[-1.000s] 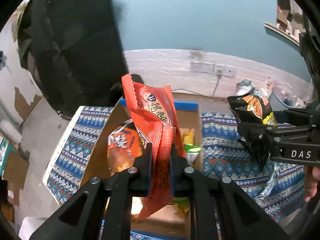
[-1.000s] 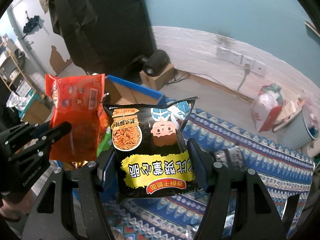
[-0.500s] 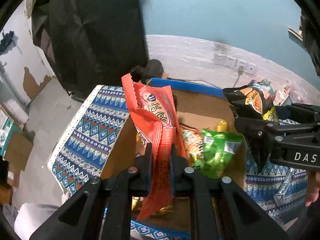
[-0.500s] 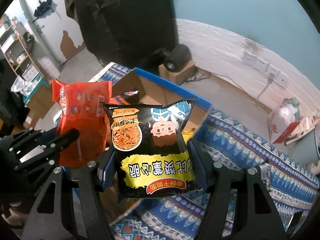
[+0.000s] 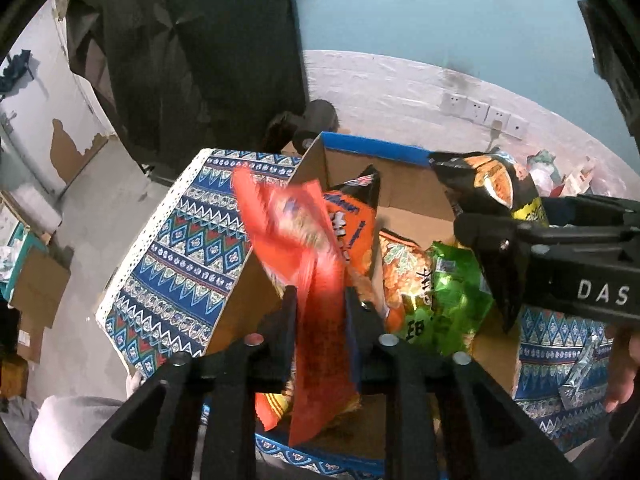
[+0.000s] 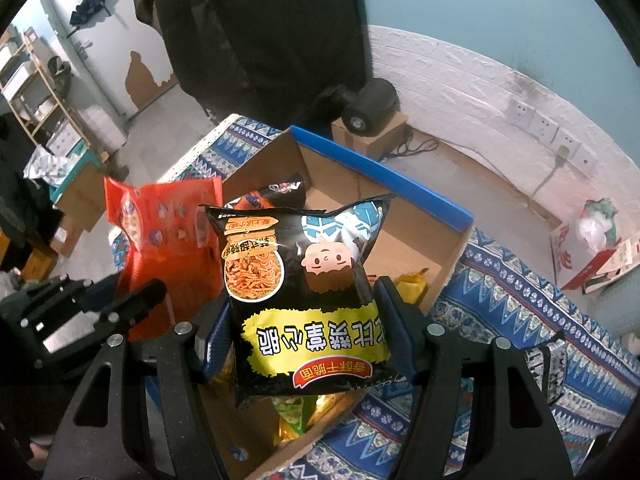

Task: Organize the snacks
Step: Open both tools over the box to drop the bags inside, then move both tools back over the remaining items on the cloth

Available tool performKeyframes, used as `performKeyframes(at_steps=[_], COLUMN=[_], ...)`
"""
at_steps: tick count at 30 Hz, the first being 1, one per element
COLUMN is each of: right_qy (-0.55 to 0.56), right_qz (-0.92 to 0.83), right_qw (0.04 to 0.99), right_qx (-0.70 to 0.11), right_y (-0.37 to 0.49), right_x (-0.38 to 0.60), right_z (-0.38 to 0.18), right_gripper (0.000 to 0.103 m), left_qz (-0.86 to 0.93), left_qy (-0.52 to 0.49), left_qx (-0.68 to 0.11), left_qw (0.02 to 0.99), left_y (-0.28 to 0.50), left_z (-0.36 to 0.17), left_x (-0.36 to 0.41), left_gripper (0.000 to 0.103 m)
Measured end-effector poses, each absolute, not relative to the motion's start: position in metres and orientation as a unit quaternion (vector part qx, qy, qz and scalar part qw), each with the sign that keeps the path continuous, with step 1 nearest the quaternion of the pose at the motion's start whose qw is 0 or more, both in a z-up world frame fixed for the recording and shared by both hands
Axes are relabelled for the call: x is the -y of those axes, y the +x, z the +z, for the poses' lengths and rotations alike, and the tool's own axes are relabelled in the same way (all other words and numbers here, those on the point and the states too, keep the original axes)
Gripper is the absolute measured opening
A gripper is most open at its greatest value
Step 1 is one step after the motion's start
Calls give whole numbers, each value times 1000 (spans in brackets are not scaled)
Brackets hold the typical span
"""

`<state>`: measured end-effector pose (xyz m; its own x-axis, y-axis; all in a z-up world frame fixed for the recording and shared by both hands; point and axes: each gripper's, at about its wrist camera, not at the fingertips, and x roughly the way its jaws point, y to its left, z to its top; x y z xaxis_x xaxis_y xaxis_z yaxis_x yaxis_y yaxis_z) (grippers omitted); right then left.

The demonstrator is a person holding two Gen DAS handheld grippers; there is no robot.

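Snacks fill a big cardboard box [image 6: 404,200] on the patterned tabletop [image 5: 180,248]. Above it, the right gripper [image 6: 308,332] jaws squeeze a black noodle bag [image 6: 304,288]. The left gripper [image 5: 318,320] jaws pinch a blurry red bag [image 5: 292,236].

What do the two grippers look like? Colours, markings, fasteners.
Both are matte black plastic with triangular cut-outs, silver screw heads and blue finger pads. The right gripper carries white "DAS" lettering. The left gripper shows no marking. No cables visible.

Dim room, fisheye edges, motion blur
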<state>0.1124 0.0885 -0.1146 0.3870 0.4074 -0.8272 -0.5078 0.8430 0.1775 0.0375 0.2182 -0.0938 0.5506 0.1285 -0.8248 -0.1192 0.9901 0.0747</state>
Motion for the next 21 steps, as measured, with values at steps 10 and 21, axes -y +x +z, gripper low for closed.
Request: performKeyframes(at_steps=[10,21], right_qy=[-38,-34], right_qz=[269,234], right_qw=[839,850], right_qx=[-472,-471], right_y=[110,95], right_x=[-77,-37], right_z=[-104,-91], right_gripper=[73,78], left_qz=[73,43], left_qy=[10,34], left_qx=[-454,-443], left_qw=[888,895], left_y=[37,35], left_z=[-82,-73], left_x=[-213,-178], left_gripper=[60,66])
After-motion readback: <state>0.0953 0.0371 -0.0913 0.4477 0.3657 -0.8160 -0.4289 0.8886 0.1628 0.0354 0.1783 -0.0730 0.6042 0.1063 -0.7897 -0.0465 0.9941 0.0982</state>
